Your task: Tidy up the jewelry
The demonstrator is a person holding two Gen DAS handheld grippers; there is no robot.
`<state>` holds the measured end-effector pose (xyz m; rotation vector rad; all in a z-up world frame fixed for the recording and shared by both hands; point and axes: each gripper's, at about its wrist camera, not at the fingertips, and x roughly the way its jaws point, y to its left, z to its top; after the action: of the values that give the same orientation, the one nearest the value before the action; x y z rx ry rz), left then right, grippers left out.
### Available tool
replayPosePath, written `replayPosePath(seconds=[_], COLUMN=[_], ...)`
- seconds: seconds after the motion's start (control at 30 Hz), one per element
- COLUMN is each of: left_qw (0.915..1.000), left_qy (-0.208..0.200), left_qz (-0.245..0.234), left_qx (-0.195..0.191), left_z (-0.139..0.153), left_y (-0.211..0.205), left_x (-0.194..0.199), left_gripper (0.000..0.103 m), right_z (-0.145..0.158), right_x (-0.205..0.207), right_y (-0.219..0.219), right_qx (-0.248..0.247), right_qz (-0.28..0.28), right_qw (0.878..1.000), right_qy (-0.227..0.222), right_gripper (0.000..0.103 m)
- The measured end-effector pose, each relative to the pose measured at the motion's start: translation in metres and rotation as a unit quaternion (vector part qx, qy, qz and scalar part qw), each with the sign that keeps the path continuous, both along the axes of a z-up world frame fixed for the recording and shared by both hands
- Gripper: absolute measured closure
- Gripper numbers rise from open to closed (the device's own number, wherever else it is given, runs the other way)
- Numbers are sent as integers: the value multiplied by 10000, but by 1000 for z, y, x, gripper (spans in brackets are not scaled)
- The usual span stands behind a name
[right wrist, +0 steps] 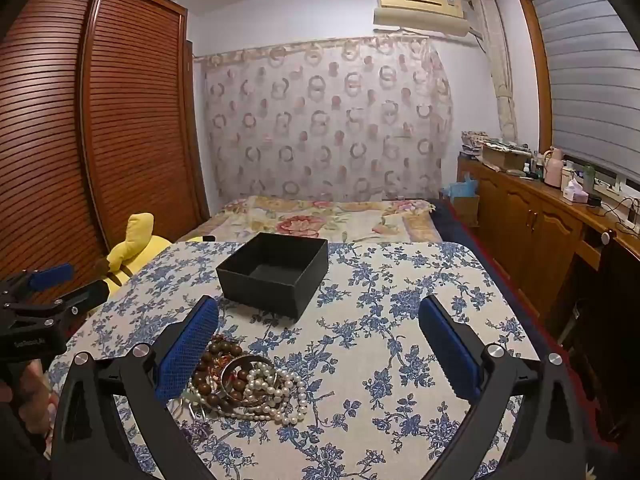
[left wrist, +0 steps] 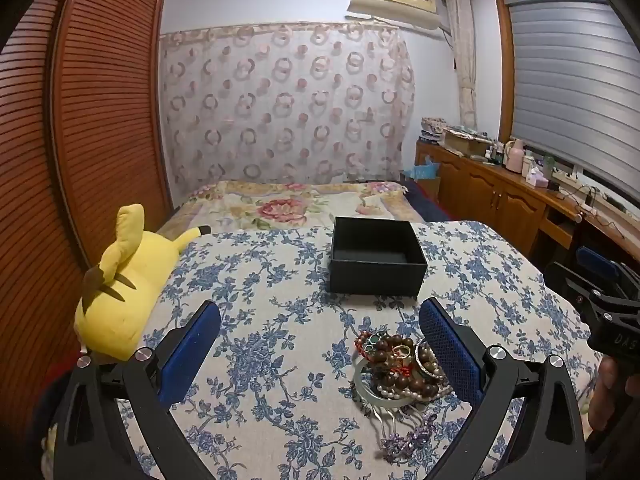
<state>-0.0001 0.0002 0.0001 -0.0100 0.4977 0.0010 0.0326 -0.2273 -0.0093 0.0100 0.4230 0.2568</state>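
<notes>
Jewelry pile (left wrist: 400, 368), tangled wooden beads, pearls and bangles, lay on the floral-cloth worktop (left wrist: 280, 360) just short of the empty black box (left wrist: 376, 256), likely its destination. Both grippers' fingers (left wrist: 196, 344) gaped fully open, empty, flanking the pile for pickup.

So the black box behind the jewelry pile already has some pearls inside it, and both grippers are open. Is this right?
Not quite. The black box is empty, as the right wrist view shows; the pearls lie in the jewelry pile on the tablecloth. The left gripper and right gripper are open.
</notes>
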Motion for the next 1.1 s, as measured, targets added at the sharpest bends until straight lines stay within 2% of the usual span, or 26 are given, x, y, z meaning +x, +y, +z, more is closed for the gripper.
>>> replayPosePath(seconds=[1.1], left_qw=[10000], left_qy=[-48], left_qz=[-5], left_qx=[13], left_z=[0], left_y=[0], left_x=[0], left_gripper=[6], right_z=[2], right_x=[-1], right_y=[0], right_qx=[15], right_qz=[7], right_qw=[10000], right_qy=[5], right_gripper=[2])
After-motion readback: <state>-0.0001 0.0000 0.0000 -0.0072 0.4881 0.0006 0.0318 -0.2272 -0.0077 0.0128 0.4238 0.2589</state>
